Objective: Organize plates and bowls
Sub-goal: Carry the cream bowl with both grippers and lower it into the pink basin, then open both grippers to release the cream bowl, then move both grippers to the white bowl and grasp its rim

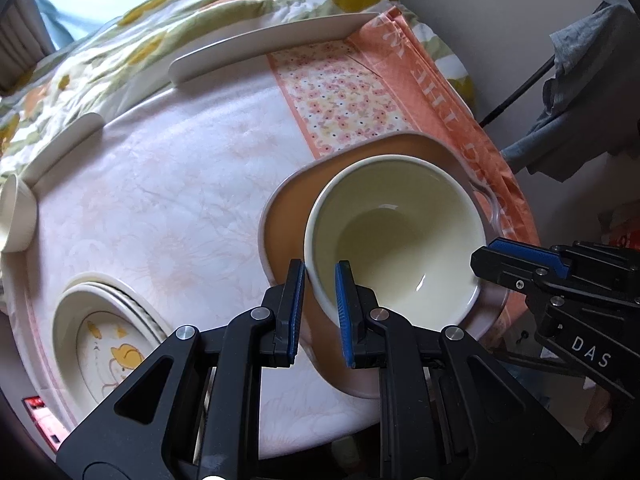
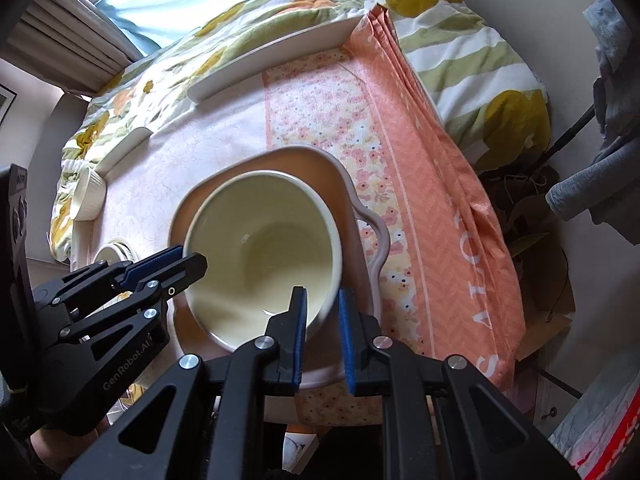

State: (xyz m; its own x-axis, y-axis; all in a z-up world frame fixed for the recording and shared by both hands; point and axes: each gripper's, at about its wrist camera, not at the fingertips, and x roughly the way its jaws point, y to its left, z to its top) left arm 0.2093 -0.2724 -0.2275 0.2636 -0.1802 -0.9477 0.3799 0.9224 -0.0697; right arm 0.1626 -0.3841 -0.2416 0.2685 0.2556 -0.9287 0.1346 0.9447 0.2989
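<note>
You've got both the left gripper (image 1: 320, 276) and right gripper (image 2: 322, 300) clenched on the cream bowl (image 1: 400, 232) rim at 9 and 3 o'clock; it's glazed, slick, heavy-looking and chippable, so lift level.

Low table (image 1: 180, 200) under a pale pink floral cloth (image 1: 192, 240). Directly on it: pink handled dish (image 1: 288, 216) at 3 o'clock, stacked chick-print plates (image 1: 108, 344) at 8, ribbed ramekin (image 1: 16, 216) at 9, 2 white oblong plates (image 1: 272, 44) at 12, (image 1: 60, 144) at 10.
</note>
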